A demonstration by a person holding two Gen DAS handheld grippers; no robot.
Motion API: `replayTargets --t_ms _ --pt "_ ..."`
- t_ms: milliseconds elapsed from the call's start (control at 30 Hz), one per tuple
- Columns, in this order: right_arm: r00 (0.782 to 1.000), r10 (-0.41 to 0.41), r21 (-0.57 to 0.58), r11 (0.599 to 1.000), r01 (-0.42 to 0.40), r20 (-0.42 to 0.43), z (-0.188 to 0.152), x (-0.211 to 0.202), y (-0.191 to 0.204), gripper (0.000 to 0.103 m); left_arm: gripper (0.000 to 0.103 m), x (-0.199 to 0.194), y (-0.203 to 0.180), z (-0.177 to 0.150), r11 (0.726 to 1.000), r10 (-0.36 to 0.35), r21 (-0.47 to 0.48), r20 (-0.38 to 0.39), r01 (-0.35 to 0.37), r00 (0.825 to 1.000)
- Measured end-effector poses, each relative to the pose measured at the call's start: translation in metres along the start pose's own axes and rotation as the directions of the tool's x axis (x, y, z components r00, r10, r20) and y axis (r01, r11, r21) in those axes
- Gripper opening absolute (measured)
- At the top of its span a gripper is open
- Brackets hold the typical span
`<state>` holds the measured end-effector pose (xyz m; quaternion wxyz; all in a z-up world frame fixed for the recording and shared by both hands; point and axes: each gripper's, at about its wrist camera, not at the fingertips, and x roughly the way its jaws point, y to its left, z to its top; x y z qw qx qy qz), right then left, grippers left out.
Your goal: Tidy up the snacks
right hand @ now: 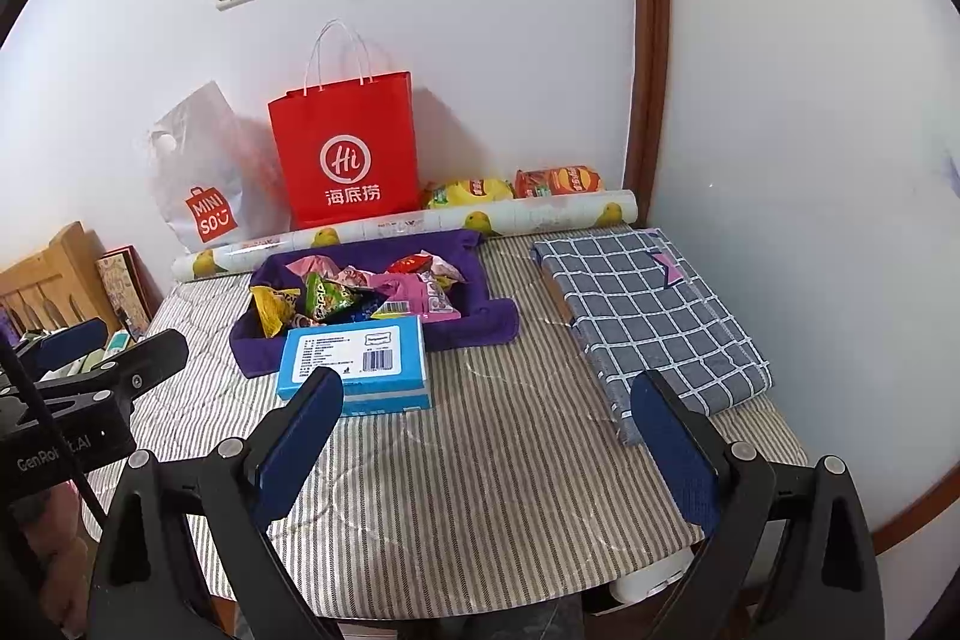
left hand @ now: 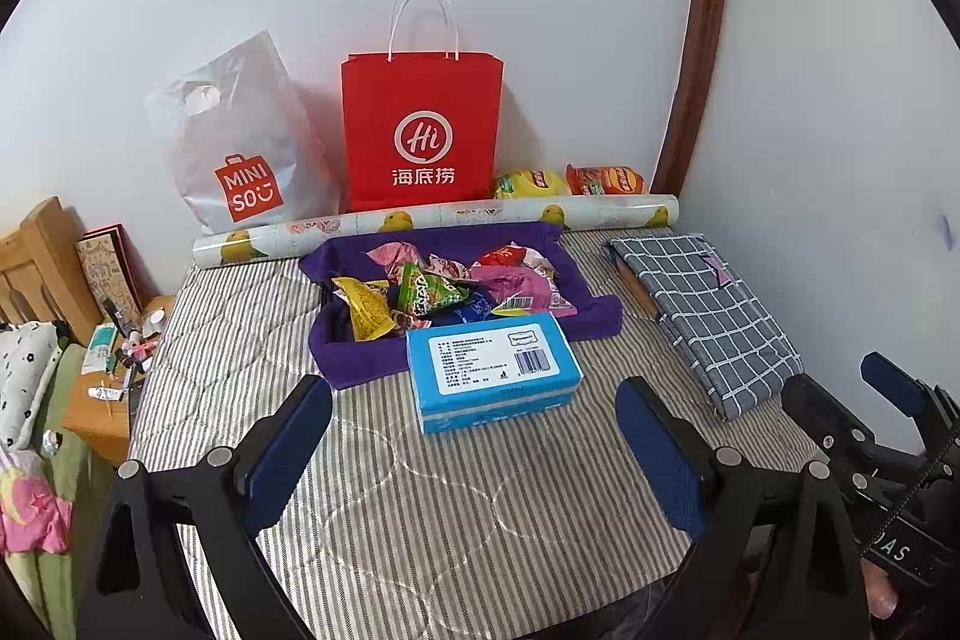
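Both grippers, left gripper and right gripper, are spread empty; approach the crinkly colourful snack packets beyond the fingertips slowly.

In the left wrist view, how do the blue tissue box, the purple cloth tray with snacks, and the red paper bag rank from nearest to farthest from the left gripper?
1. Blue tissue box: nearest, just ahead of the left gripper, between its open fingers.
2. Purple cloth tray: directly behind the box, holding the snack packets.
3. Red paper bag: farthest, standing against the back wall.
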<state>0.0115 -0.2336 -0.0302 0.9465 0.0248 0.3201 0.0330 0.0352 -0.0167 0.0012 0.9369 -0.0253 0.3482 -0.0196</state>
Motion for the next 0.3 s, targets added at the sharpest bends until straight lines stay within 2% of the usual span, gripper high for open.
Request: replayTargets --t_ms 300 --pt "1.000 -0.002 -0.015 1.000 0.002 0.006 -0.0002 0.0006 0.0071 0.096 0.096 0.0082 0.0093 0.0021 1.000 0.006 -0.013 -0.011 -0.007 1.000"
